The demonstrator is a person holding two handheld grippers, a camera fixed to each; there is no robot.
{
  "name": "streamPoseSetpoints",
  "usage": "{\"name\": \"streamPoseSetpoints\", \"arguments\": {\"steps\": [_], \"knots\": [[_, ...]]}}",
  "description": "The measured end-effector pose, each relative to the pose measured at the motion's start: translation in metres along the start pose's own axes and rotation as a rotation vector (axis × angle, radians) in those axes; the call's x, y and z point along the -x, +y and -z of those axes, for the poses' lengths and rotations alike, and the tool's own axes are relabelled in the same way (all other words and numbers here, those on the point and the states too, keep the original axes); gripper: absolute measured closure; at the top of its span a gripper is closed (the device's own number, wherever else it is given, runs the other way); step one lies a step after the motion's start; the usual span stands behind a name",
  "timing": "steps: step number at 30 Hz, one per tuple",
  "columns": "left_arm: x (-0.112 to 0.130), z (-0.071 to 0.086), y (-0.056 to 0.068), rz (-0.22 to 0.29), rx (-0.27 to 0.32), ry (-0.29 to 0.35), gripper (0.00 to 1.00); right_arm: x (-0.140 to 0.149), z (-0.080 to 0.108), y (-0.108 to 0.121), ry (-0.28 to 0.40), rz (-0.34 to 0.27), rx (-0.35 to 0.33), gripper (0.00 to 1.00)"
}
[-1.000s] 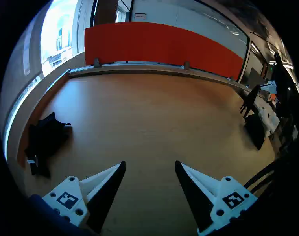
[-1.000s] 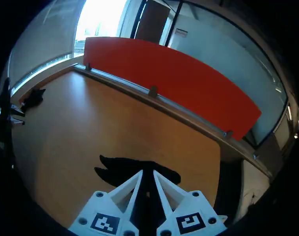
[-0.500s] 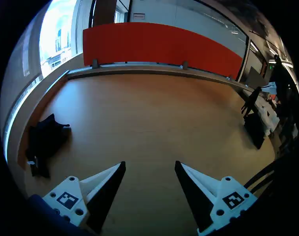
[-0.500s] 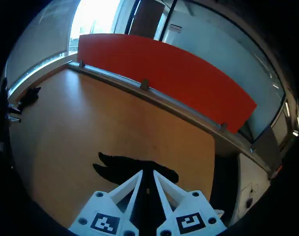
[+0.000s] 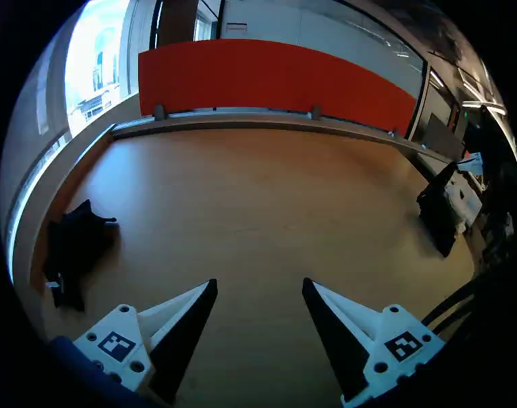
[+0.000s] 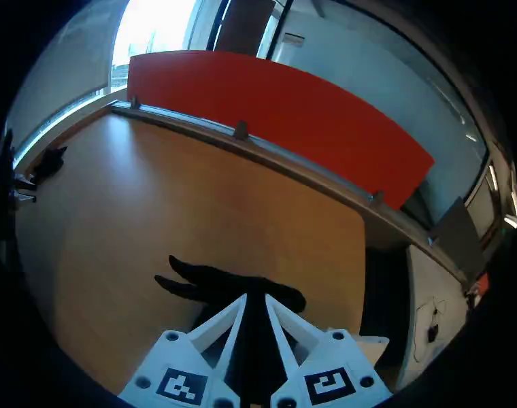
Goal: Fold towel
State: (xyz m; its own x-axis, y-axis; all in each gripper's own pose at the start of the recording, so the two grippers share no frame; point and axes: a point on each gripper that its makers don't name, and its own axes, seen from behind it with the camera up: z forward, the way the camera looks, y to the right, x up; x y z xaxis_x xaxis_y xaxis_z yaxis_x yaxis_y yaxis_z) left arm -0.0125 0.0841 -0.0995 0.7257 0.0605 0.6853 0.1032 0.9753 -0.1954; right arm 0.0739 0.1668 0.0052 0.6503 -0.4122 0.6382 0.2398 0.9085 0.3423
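Observation:
A dark towel hangs over the wooden table, bunched, with its loose corners pointing left. My right gripper is shut on it, and the cloth fills the narrow gap between the fingers. In the left gripper view the same towel dangles at the table's right edge under the white right gripper. My left gripper stands open above the bare table, with nothing between its fingers.
A second dark crumpled cloth lies near the table's left edge, also seen far off as a dark cloth. A red divider panel runs along the table's far side. Windows are at the left; desks and equipment stand at the right.
The right gripper has lifted and swung slightly with the towel; in the left gripper view the hanging towel has shifted and bunched. The left gripper has barely moved.

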Motion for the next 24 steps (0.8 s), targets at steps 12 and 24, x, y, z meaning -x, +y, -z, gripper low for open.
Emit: {"name": "streamPoseSetpoints", "arguments": {"steps": [12, 24], "knots": [[0.001, 0.0, 0.001, -0.007, 0.006, -0.004, 0.07, 0.057, 0.016, 0.009, -0.077, -0.058, 0.043, 0.97], [0.001, 0.002, -0.001, -0.015, 0.006, -0.003, 0.07, 0.091, 0.02, 0.012, -0.144, -0.078, 0.066, 0.97]]}}
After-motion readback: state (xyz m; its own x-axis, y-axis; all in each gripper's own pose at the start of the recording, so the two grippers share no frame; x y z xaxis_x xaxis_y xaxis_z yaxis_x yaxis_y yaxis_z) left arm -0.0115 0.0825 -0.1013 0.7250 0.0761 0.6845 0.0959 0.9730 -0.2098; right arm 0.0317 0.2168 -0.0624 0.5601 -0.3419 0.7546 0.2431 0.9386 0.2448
